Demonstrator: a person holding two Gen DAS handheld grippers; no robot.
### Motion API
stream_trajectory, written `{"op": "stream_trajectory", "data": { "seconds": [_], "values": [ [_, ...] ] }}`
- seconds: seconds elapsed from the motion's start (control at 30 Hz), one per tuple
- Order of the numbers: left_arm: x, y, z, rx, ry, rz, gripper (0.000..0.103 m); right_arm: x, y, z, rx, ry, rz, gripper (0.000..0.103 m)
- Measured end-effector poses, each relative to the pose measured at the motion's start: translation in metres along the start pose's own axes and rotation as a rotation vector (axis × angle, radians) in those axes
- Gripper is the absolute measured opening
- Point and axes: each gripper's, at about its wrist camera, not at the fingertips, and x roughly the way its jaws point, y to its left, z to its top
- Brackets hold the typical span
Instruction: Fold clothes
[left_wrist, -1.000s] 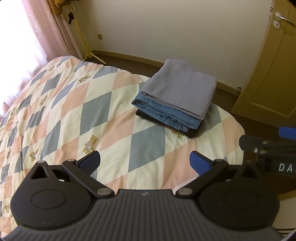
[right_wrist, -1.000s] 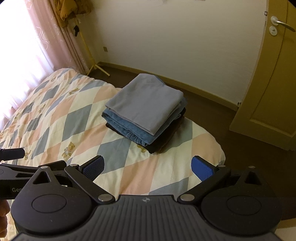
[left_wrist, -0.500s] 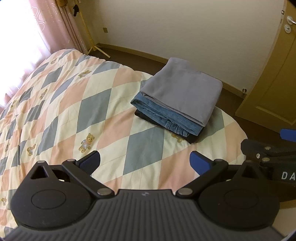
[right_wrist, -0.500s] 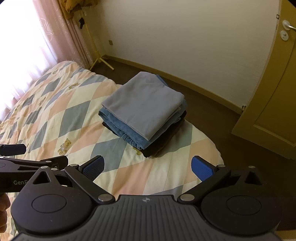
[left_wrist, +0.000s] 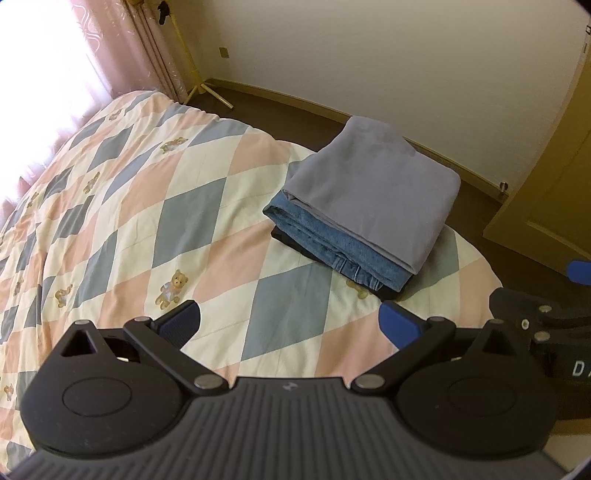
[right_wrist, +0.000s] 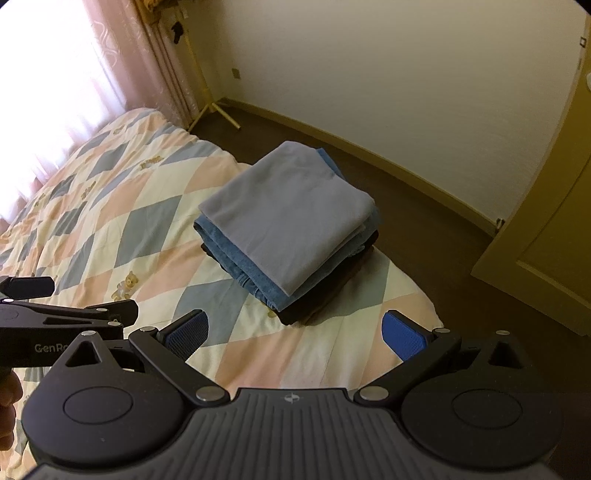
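Sunlit bedding (left_wrist: 122, 206) is carrying the folded stack (left_wrist: 365, 206) near its corner; both my left gripper (left_wrist: 290, 323) and right gripper (right_wrist: 293, 332) are hanging spread, empty. Soft, floppy, probably heavyish denim: I'm favouring gripping folded edges.

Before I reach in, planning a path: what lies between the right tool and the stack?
Only bare quilt, seen in the right wrist view.
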Motion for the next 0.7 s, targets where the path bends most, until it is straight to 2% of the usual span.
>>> {"op": "stream_trajectory", "data": {
  "seconds": [0.57,0.7],
  "values": [
    [0.024,-0.034,0.027,-0.02,0.013,0.034,0.102,0.022,-0.038,0.027,-0.05,0.021,0.022,0.103],
    [0.024,-0.04,0.031,-0.023,-0.002,0.017,0.102,0.025,-0.046,0.032,-0.056,0.028,0.025,0.103]
  ]
}}
